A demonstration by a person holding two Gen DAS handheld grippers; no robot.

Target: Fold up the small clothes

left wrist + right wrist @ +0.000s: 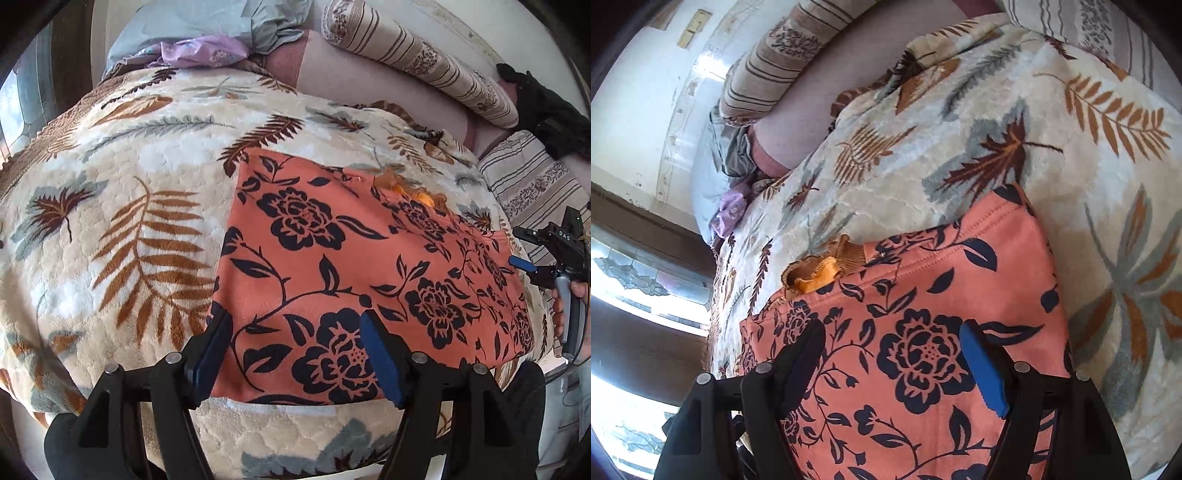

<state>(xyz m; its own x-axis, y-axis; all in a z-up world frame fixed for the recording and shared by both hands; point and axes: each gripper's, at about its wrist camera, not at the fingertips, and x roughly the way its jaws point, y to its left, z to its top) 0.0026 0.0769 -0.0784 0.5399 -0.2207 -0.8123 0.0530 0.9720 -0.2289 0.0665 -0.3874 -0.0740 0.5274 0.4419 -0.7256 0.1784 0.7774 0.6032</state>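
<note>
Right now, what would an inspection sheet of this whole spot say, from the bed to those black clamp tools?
Surface: leaf-patterned blanket spread over a bed.
Job's things: orange floral garment lying flat as a rectangle; a mustard knitted piece pokes out at its far edge.
Clutter: purple cloth, grey cloth, black cloth, striped pillows.
Grippers: left gripper open above the garment's near edge; right gripper open above the garment, nothing clamped.
Cables: a thin black cable hangs beside the hand holding the right gripper.
Surroundings: pale wall, bright window.
</note>
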